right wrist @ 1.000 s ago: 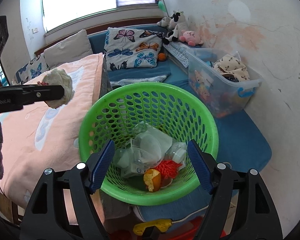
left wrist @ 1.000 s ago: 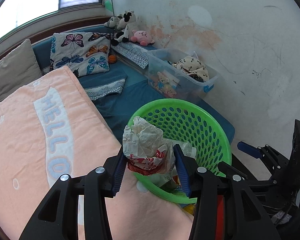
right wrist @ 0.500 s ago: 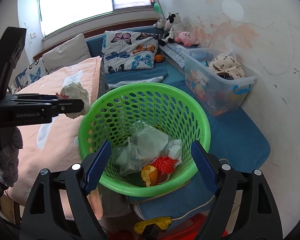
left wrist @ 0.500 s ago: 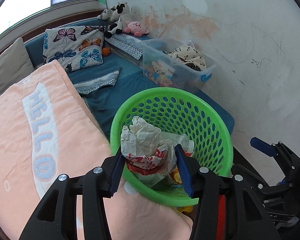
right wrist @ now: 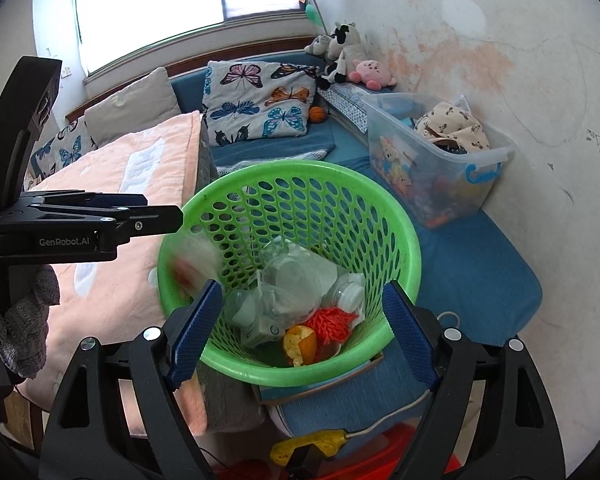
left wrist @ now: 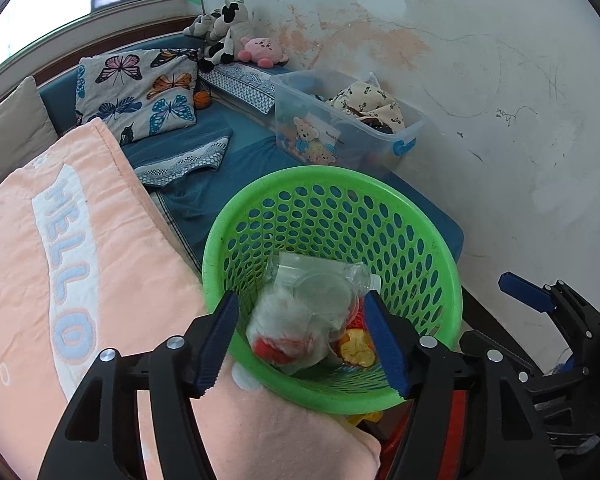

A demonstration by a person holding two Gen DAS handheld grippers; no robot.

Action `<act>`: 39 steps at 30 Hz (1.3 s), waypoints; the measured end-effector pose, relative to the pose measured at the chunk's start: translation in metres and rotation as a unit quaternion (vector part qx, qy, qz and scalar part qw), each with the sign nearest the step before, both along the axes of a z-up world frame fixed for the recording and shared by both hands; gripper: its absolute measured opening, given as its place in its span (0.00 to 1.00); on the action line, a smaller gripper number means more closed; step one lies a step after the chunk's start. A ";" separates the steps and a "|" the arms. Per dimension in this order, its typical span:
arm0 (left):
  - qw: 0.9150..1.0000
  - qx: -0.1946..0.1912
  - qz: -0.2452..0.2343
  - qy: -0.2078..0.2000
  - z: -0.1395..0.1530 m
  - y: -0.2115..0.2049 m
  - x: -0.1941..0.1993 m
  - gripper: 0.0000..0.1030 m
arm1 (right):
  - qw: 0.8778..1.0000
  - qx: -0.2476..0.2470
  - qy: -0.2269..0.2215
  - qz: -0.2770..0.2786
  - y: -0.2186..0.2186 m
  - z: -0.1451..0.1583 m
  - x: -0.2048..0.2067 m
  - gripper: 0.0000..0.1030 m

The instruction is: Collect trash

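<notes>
A green perforated basket [left wrist: 420, 216] stands at the bed's edge with clear plastic bottles, orange peel and red scraps inside. A crumpled white and red paper wad [left wrist: 284, 332] shows blurred below my left gripper [left wrist: 300, 300], inside the basket. The jaws are opening and neither pad touches the wad. In the right wrist view the same wad [right wrist: 192, 260] is a blur by the left wall of the basket [right wrist: 284, 168], under the left gripper [right wrist: 172, 216]. My right gripper [right wrist: 302, 288] stands open in front of the basket's near side, holding nothing.
A peach "HELLO" blanket [left wrist: 80, 240] covers the bed on the left. Behind the basket a clear storage bin [left wrist: 348, 136] of toys and clothes stands against the stained wall. A butterfly pillow [left wrist: 140, 92] and plush toys lie farther back. A grey gloved hand [right wrist: 20, 320] grips the left tool.
The left gripper moved over the basket, let go of the paper wad, and the wad has dropped into the basket. The right gripper has stayed put.
</notes>
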State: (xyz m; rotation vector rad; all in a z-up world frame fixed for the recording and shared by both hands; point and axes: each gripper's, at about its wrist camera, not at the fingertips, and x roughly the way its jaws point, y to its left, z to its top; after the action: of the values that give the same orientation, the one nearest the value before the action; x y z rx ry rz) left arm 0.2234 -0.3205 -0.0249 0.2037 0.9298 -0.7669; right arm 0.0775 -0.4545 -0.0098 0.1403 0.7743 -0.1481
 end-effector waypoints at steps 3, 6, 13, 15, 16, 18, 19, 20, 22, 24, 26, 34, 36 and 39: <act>1.000 -0.001 0.001 -0.003 0.001 0.001 -0.002 0.70 | 1.000 0.001 0.000 0.000 0.001 0.000 -0.001 0.80; 1.000 -0.005 0.003 -0.004 0.003 0.006 -0.003 0.74 | 1.000 0.003 -0.003 0.001 0.002 0.000 -0.002 0.80; 0.999 -0.007 0.026 -0.026 0.015 0.033 -0.008 0.83 | 1.000 0.009 -0.008 0.011 0.014 0.003 -0.002 0.82; 0.999 -0.009 0.034 -0.030 0.019 0.043 -0.009 0.84 | 1.000 0.011 -0.011 0.015 0.019 0.004 -0.001 0.82; 0.999 -0.011 0.040 -0.033 0.022 0.050 -0.010 0.84 | 1.000 0.013 -0.013 0.019 0.022 0.005 -0.001 0.82; 0.998 -0.013 0.051 -0.035 0.024 0.060 -0.010 0.87 | 0.999 0.015 -0.015 0.024 0.028 0.007 -0.001 0.83; 0.998 -0.017 0.057 -0.037 0.026 0.067 -0.011 0.87 | 0.999 0.015 -0.016 0.028 0.031 0.008 0.000 0.83; 0.997 -0.016 0.062 -0.040 0.028 0.072 -0.013 0.87 | 0.999 0.015 -0.017 0.033 0.036 0.009 0.000 0.84; 0.996 -0.015 0.075 -0.048 0.031 0.084 -0.016 0.90 | 0.999 0.014 -0.020 0.039 0.043 0.011 0.000 0.85; 0.995 -0.014 0.087 -0.054 0.034 0.097 -0.018 0.91 | 0.999 0.015 -0.024 0.045 0.050 0.015 0.000 0.87; 0.993 -0.012 0.099 -0.059 0.036 0.110 -0.020 0.92 | 0.998 0.016 -0.028 0.052 0.058 0.017 0.000 0.89; 0.984 0.002 0.157 -0.081 0.041 0.164 -0.024 0.93 | 0.997 0.011 -0.037 0.073 0.086 0.024 0.005 0.93; 0.981 0.000 0.171 -0.088 0.044 0.180 -0.026 0.93 | 0.996 0.010 -0.039 0.073 0.093 0.025 0.006 0.94; 0.977 -0.003 0.191 -0.096 0.047 0.199 -0.032 0.93 | 0.996 0.015 -0.042 0.079 0.102 0.027 0.007 0.95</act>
State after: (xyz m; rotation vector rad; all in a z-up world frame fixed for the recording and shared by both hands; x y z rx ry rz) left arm 0.1910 -0.1213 0.0216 0.0869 0.7521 -0.3871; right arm 0.0849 -0.3522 0.0175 0.1115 0.7018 0.0193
